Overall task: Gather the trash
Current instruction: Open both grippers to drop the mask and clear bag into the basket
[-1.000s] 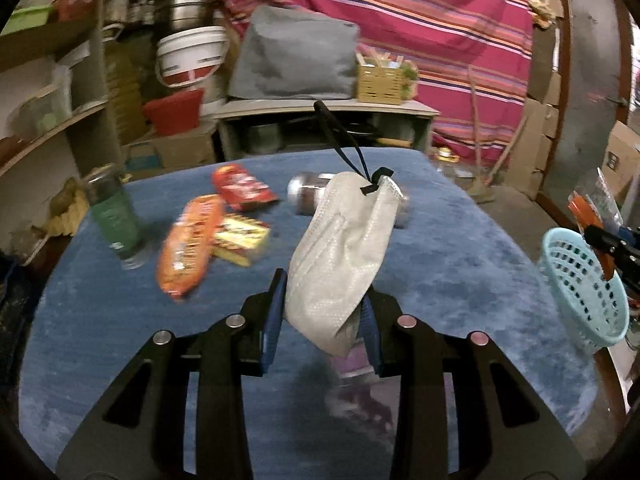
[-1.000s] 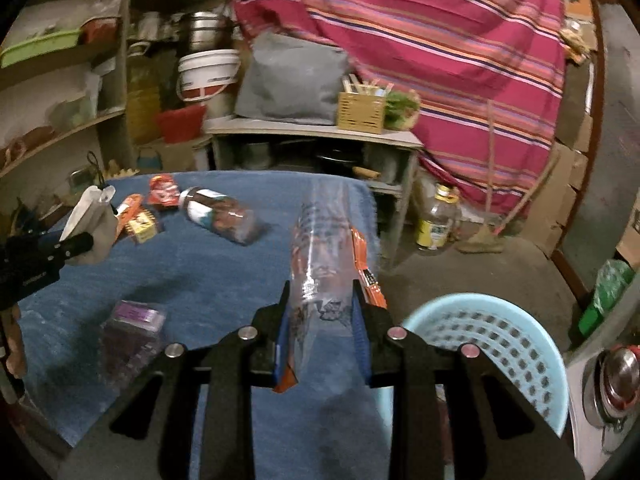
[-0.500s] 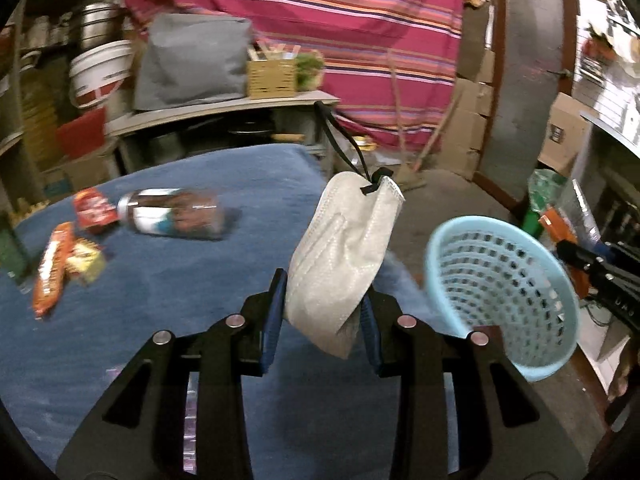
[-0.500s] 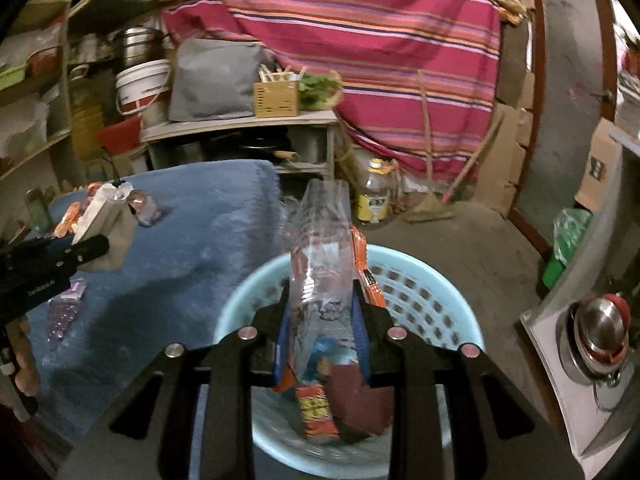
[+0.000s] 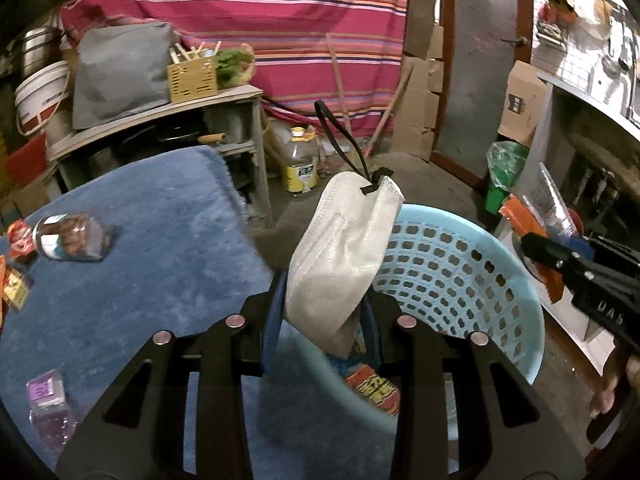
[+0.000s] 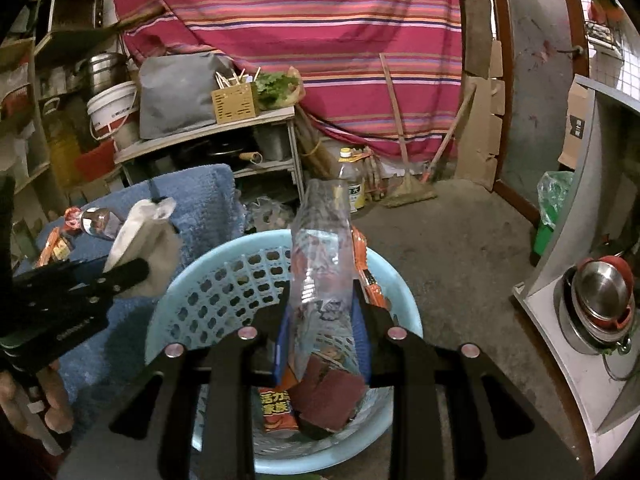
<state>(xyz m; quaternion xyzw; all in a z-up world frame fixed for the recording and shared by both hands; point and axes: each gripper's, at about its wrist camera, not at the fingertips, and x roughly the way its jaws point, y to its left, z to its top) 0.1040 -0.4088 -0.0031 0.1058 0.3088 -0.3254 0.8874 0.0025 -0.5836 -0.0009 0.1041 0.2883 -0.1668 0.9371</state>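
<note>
Both hands have swung from the blue table to the laundry basket (image 6: 208, 280), left gripper (image 5: 320, 316) clamping a face mask (image 5: 340, 256), right gripper (image 6: 320, 320) pinching a clear wrapper (image 6: 320, 264), ready to drop.

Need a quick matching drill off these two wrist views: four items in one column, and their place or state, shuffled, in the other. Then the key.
Items
1. face mask
2. clear wrapper
3. jar
4. red snack packet

Place or state
A. lying on its side on the blue cloth
B. lying in the bottom of the basket
C. clamped in the left tool, beside the basket
D. clamped in the right tool, above the basket

Pairs: 1-C, 2-D, 3-A, 4-B
</note>
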